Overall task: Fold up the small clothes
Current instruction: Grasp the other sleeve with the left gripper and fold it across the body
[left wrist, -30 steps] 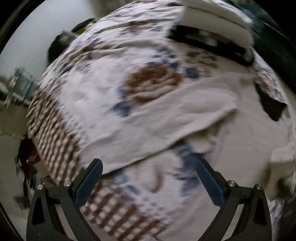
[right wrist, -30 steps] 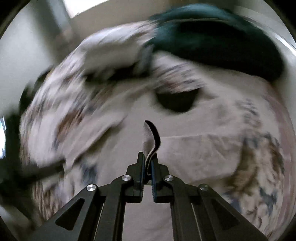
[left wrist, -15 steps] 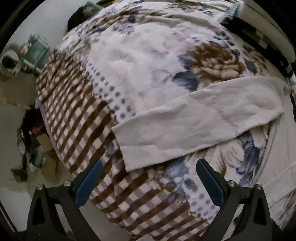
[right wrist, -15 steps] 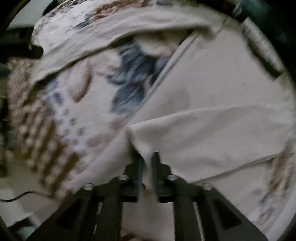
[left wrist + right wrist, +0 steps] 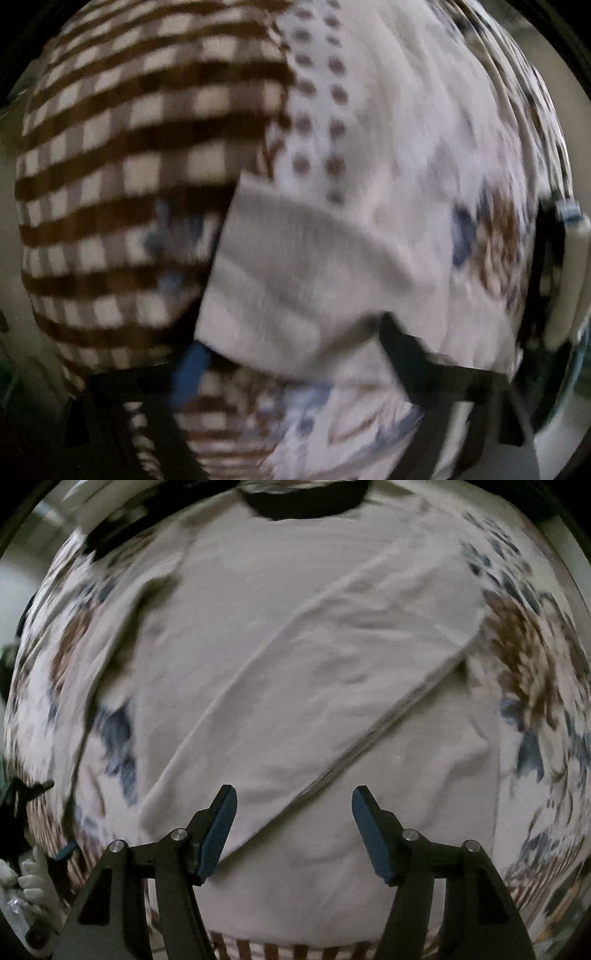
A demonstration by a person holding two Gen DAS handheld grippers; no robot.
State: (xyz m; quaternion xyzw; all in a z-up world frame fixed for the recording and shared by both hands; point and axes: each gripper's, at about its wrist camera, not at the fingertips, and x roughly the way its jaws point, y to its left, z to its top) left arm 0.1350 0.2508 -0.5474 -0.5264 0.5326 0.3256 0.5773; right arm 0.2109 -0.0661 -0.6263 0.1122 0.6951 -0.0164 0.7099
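A beige long-sleeved top (image 5: 295, 657) lies flat on the patterned bedspread (image 5: 532, 657), its dark neck opening (image 5: 303, 502) at the far end. One sleeve (image 5: 332, 686) is folded diagonally across the body. My right gripper (image 5: 294, 812) is open and empty just above the lower part of the top. In the blurred left wrist view the other sleeve's cuff end (image 5: 295, 288) lies between and over the fingers of my left gripper (image 5: 291, 362). The jaws stand wide apart around it.
The bedspread has brown checks (image 5: 140, 155) near the bed's edge and brown and blue flowers (image 5: 495, 243) further in. A light-coloured object (image 5: 569, 258) stands at the right edge of the left view. Pale items (image 5: 26, 882) lie beside the bed.
My right gripper has opened and let go of the sleeve, which now lies folded across the top. My left gripper has moved in close to the other sleeve's cuff.
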